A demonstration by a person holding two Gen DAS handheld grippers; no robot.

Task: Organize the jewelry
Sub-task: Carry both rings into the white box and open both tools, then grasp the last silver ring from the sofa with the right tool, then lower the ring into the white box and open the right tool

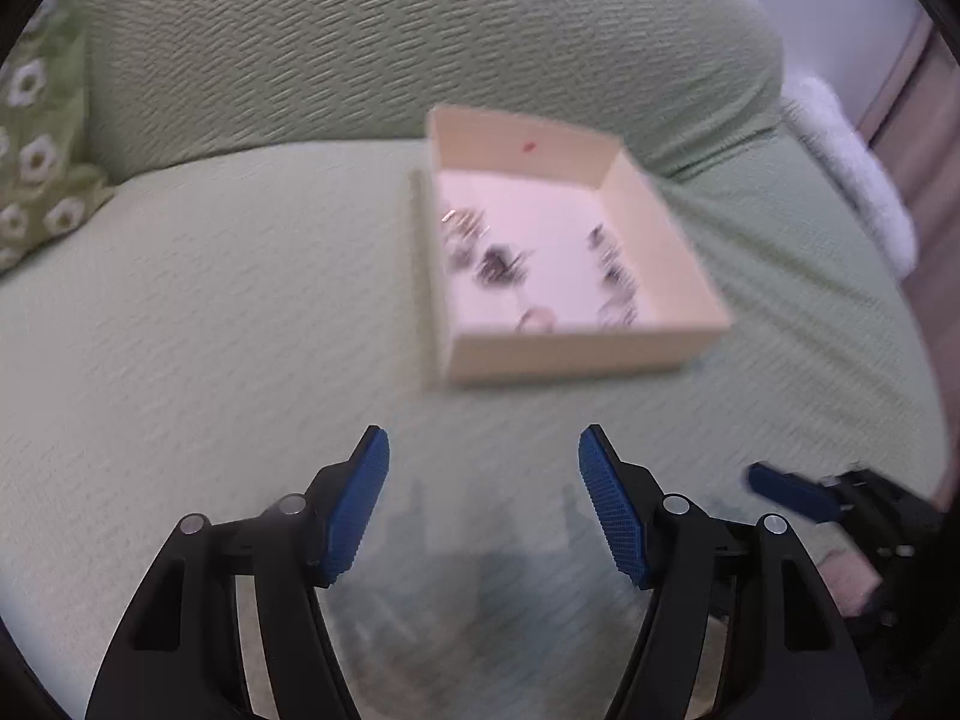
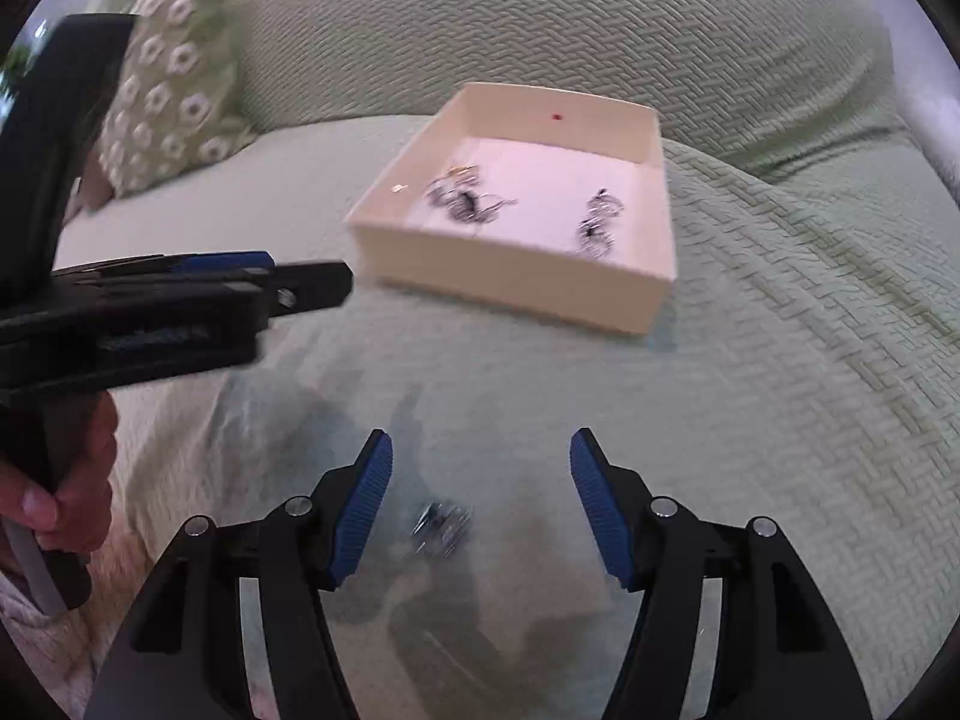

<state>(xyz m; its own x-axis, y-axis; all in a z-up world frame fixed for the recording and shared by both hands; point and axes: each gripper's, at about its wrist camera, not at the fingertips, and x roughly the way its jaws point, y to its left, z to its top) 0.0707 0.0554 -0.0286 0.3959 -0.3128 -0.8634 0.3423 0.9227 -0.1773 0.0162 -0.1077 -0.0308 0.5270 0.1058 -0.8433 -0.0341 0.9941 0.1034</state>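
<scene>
A shallow cream box (image 1: pixel 576 354) (image 2: pixel 510 276) sits on the green sofa seat and holds several pieces of silver and dark jewelry (image 1: pixel 498 258) (image 2: pixel 468 201). One loose silver jewelry piece (image 2: pixel 441 525) lies on the seat between my right gripper's fingers. My right gripper (image 2: pixel 480 456) is open above it. My left gripper (image 1: pixel 483 450) is open and empty, short of the box; it also shows in the right wrist view (image 2: pixel 300 288) at the left, held by a hand. The right gripper's blue fingertip (image 1: pixel 792 492) shows at the lower right of the left wrist view.
A green sofa backrest (image 2: pixel 540 18) rises behind the box. A flowered green pillow (image 2: pixel 174 78) (image 1: pixel 36 162) leans at the left. A white fluffy item (image 1: pixel 852 168) lies at the sofa's right edge.
</scene>
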